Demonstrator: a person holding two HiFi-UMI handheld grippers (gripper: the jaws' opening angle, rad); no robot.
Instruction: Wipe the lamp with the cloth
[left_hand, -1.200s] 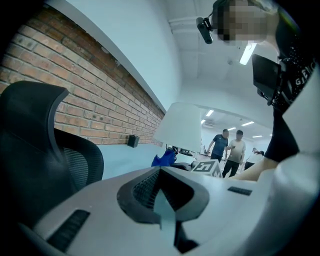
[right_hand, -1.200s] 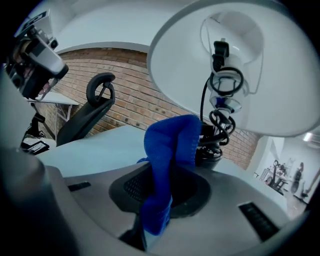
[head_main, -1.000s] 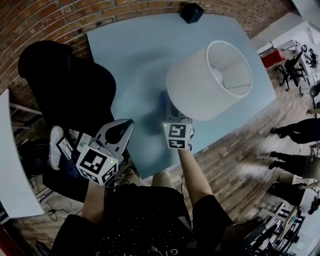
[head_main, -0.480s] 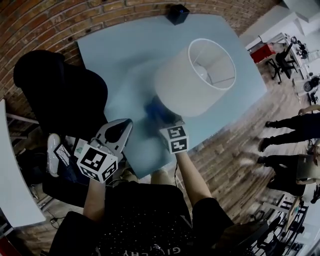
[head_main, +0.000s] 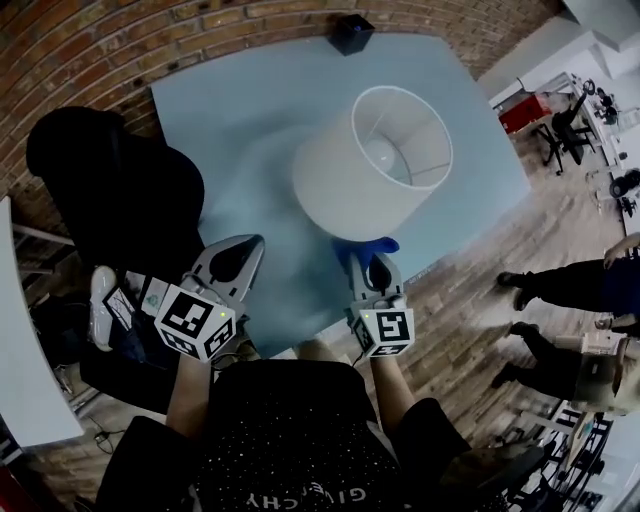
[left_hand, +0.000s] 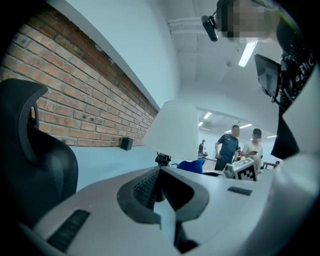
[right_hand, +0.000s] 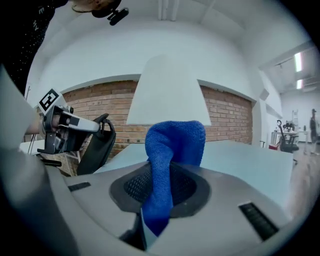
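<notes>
The lamp's white shade (head_main: 370, 160) stands on the light-blue table (head_main: 230, 110), its open top facing me. Just below the shade's near rim, at the table's front edge, my right gripper (head_main: 368, 262) is shut on a blue cloth (head_main: 366, 246). In the right gripper view the cloth (right_hand: 170, 150) bunches up out of the jaws, with the shade (right_hand: 167, 92) a short way behind it. My left gripper (head_main: 243, 252) hangs at the table's near-left edge, shut with nothing in it. From the left gripper view the shade (left_hand: 172, 130) and the cloth (left_hand: 192, 165) show to the right.
A black office chair (head_main: 110, 190) stands left of the table against the brick wall (head_main: 80, 50). A small black box (head_main: 350, 32) sits at the table's far edge. People (head_main: 565, 290) stand on the floor at right. A white tabletop (head_main: 20, 350) lies at far left.
My right gripper has drawn back with the cloth from under the shade to the table's front edge, moving right. The left gripper has stayed where it was.
</notes>
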